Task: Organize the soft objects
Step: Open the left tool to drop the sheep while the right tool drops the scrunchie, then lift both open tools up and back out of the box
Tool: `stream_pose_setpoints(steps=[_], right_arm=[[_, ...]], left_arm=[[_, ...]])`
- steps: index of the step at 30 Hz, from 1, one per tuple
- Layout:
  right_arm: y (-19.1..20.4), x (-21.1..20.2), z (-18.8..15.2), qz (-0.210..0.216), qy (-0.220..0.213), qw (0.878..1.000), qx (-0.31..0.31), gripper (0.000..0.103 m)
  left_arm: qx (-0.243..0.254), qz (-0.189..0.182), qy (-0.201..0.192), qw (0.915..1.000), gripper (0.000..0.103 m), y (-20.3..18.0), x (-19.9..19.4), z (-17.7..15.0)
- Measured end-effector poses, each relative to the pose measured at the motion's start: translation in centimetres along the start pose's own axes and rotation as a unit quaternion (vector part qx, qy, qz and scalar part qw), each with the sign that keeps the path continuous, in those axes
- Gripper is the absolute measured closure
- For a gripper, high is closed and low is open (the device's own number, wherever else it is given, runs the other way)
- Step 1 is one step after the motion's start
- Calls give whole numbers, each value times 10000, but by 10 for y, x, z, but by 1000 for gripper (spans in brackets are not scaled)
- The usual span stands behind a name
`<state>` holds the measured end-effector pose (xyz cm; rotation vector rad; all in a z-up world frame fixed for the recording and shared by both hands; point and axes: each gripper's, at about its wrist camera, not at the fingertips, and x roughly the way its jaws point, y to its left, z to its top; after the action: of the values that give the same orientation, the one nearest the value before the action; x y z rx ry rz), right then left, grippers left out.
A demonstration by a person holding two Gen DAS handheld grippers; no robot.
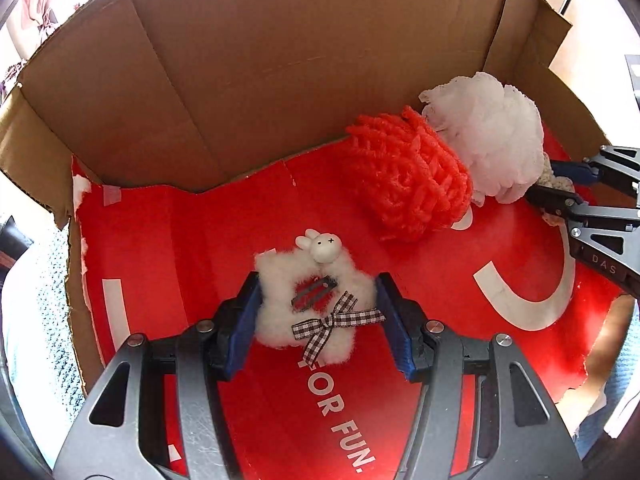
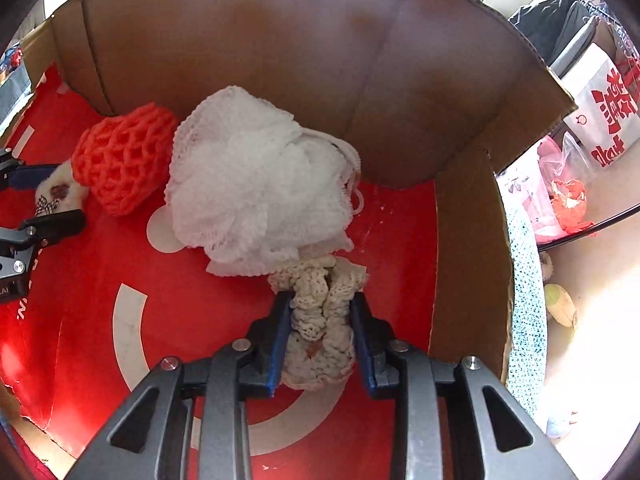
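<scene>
Inside a cardboard box with a red printed floor [image 1: 440,300], my left gripper [image 1: 318,312] is shut on a white fluffy rabbit hair clip [image 1: 280,312] with a checked bow. An orange foam net [image 1: 404,180] and a white mesh pouf [image 1: 492,136] lie at the back right. In the right wrist view, my right gripper [image 2: 322,336] is shut on a cream crocheted piece [image 2: 320,320] just in front of the white pouf [image 2: 256,184], with the orange net [image 2: 120,160] to its left. The left gripper [image 2: 52,196] with the clip shows at the far left.
The box's brown walls [image 1: 280,60] rise at the back and sides; the right wall [image 2: 468,260] stands close to my right gripper. Outside the box at right are plastic bags [image 2: 568,200] and a white sign with red characters [image 2: 608,112].
</scene>
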<state>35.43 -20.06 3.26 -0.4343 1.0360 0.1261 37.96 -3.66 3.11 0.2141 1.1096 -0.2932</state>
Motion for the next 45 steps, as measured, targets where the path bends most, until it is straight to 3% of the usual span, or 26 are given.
stream_pose_setpoints(steps=[15, 30, 33, 38, 42, 45], right_arm=[[14, -1, 0, -89, 5, 9999, -63, 67], [22, -16, -3, -80, -121, 9998, -102, 51], [21, -28, -6, -101, -263, 9996, -89, 43], [17, -55, -12, 24, -522, 9986, 35, 42], [16, -82, -19, 131, -854, 9962, 120, 33], [12, -102, -27, 249, -1102, 9933, 224, 32]], left_arm=[[74, 98, -40, 9999, 38, -12, 8, -14], [-1, -31, -297, 9996, 31, -6, -19, -25], [-53, -128, -449, 9989, 28, -6, -32, -30], [-205, -375, -803, 9959, 24, -8, -64, -43], [-237, -477, -1123, 9923, 21, -11, -88, -56], [-298, -524, -1430, 9879, 16, -11, -113, -67]])
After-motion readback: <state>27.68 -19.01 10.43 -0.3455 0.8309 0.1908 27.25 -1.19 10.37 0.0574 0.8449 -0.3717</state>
